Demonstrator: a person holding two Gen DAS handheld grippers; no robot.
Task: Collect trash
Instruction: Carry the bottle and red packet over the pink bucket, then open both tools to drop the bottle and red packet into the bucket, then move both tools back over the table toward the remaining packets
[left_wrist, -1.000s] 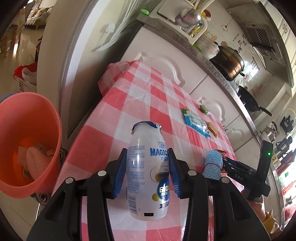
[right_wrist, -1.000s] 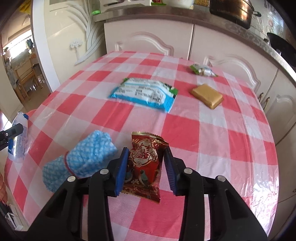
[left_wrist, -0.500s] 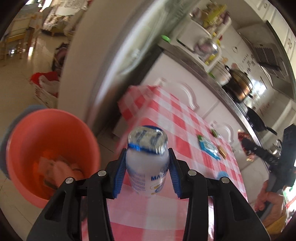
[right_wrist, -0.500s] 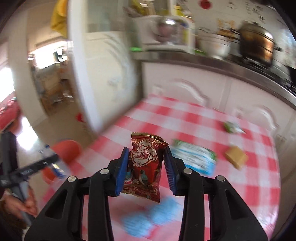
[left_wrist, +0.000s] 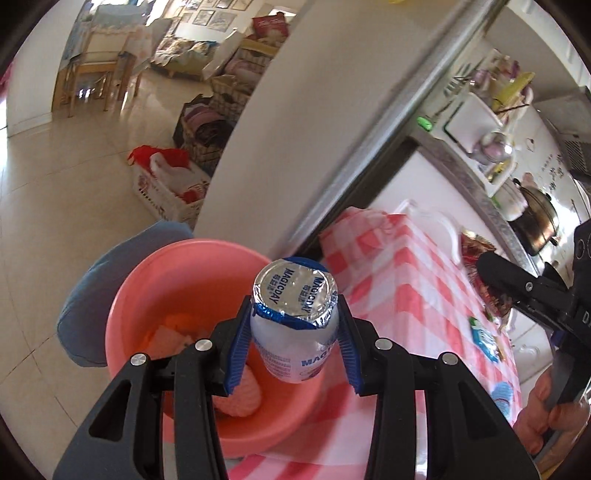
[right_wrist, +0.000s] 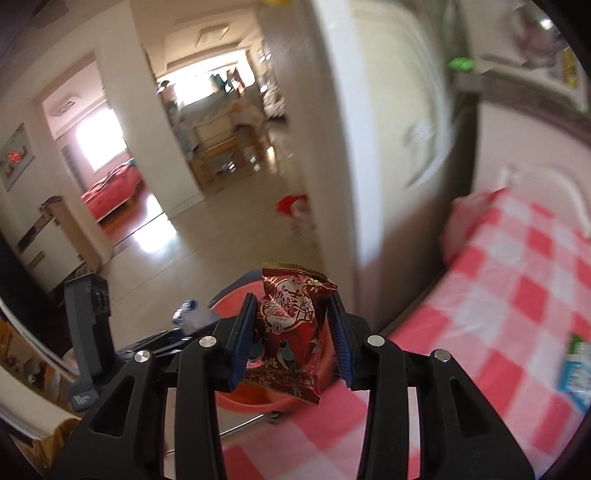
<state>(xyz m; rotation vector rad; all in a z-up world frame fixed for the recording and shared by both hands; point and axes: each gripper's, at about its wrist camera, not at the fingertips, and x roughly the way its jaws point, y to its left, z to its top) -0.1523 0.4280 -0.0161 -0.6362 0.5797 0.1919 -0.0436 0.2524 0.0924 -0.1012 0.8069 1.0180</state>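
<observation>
You held the white foil-capped plastic drink bottle (left_wrist: 295, 332) in the left gripper (left_wrist: 293, 345) above the round pink plastic bin (left_wrist: 147, 280), the right gripper (right_wrist: 291, 338) grasping a red snack wrapper (right_wrist: 290, 332) nearby; release seemed next.

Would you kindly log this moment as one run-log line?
left hand-held gripper: shut on bottle, above pink bin | right hand-held gripper: shut on red snack packet | stage: carrying to bin

White foil-capped bottle (left_wrist: 295, 332) (upright) and red wrapper (right_wrist: 288, 332) above bin (left_wrist: 147, 295)
</observation>
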